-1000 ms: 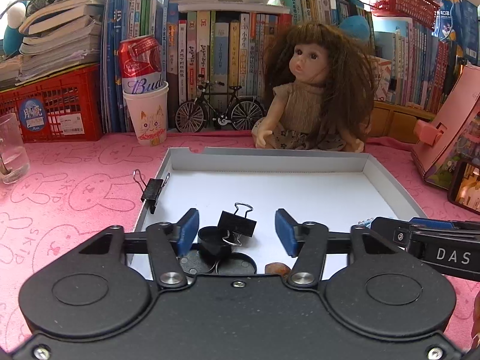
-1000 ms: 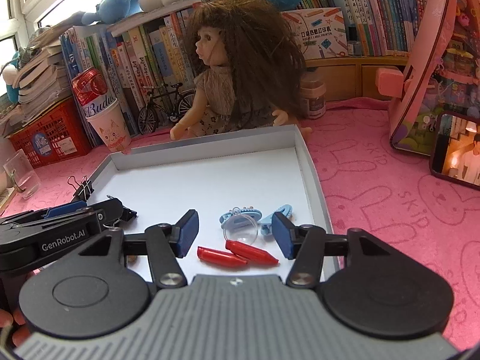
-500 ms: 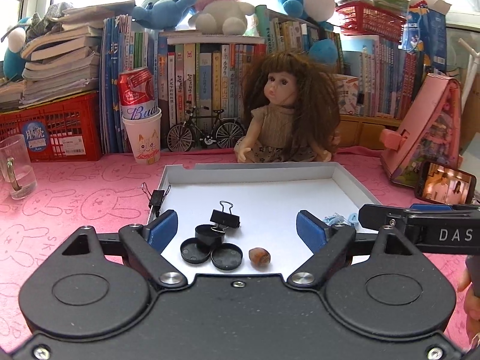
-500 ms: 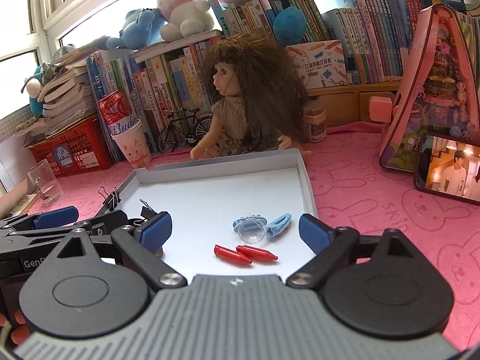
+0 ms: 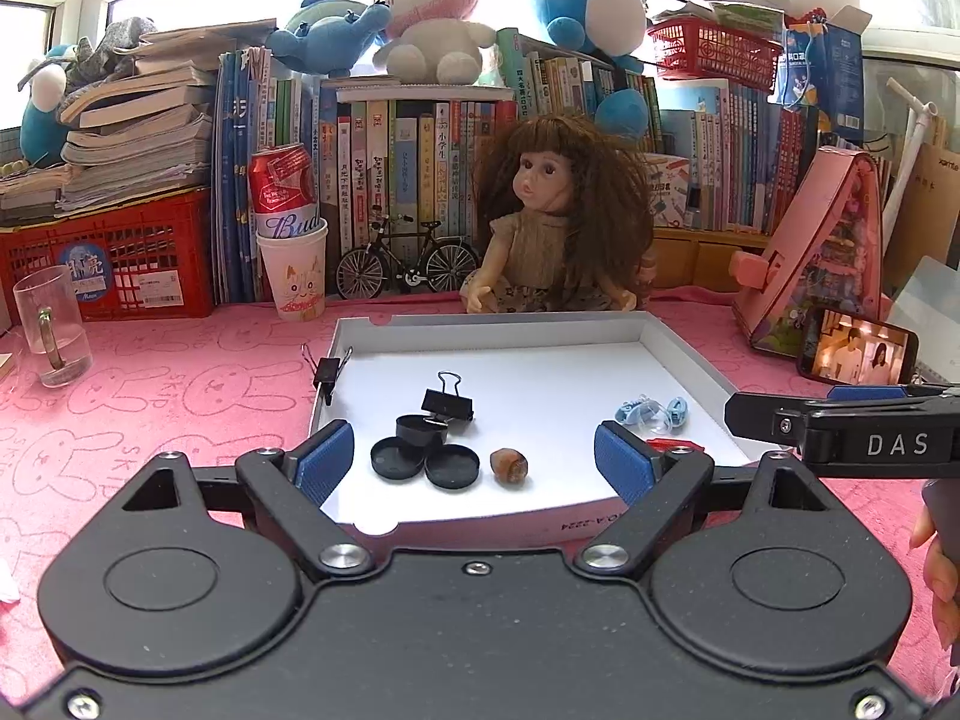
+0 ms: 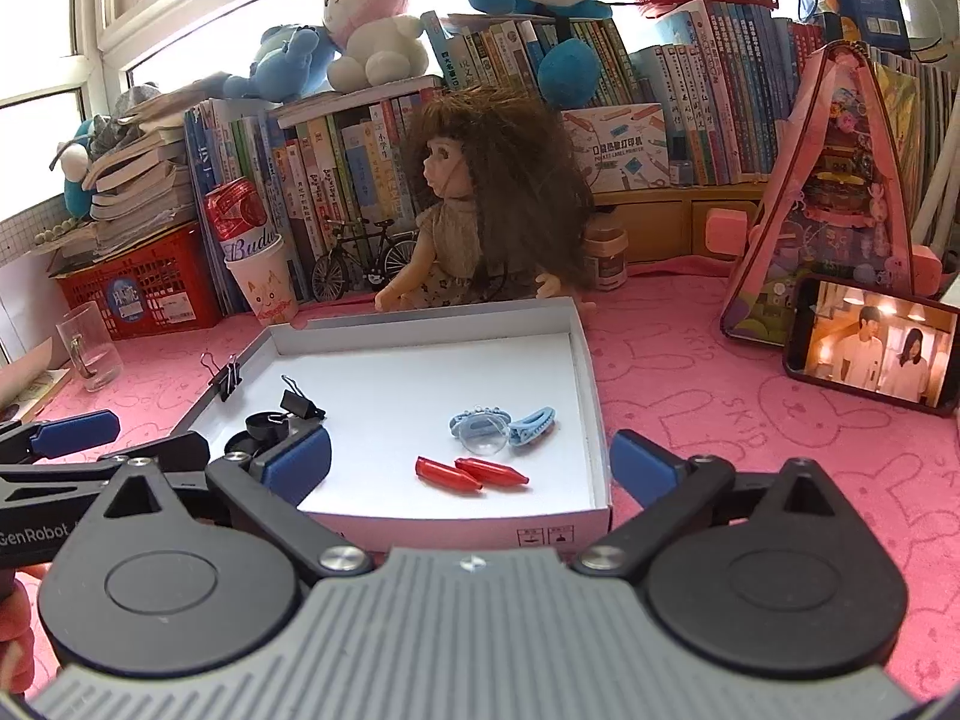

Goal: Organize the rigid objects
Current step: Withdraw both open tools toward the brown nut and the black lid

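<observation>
1. On the pink worktop in front of me sits a shallow white tray, with a doll seated just behind its far wall.
2. My left tool hangs over the tray's near edge. Its jaws have just been opening and stand wide apart, with nothing pressed between the blue pads.
3. My right tool is likewise spread; its jaws have just been opening and grip nothing. One pad sits outside the tray's right wall.
4. Left half of tray: three black round caps clustered and touching, a black binder clip just behind them, and a small brown nut-like piece just beside the caps on the right.
5. Right half: two red pointed pieces lying side by side, with a pale blue hair clip and a clear blue ring-like trinket just behind them.
6. A second binder clip is clamped on the tray's left wall.
7. A phone leans upright on the worktop, well right of the tray, screen lit.
</observation>
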A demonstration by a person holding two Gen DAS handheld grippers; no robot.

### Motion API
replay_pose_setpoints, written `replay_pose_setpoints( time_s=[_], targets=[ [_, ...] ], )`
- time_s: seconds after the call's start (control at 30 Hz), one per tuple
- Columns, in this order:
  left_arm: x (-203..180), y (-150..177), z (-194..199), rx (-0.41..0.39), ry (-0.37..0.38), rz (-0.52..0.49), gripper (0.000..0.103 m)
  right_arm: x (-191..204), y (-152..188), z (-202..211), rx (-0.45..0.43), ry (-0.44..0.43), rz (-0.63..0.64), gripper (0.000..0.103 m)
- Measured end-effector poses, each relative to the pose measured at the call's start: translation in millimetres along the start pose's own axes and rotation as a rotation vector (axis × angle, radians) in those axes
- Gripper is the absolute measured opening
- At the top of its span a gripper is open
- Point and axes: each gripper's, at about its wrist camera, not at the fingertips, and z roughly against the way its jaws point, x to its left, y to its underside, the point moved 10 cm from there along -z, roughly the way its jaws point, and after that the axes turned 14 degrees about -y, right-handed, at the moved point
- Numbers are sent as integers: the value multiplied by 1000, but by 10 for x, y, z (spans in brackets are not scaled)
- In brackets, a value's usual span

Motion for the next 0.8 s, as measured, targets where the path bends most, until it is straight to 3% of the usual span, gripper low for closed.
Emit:
replay_pose_setpoints(
  time_s=[0.8],
  targets=[
    [209, 416, 553, -13, -1, 2, 87, 420, 469, 406, 28, -53, 113, 103]
  ],
)
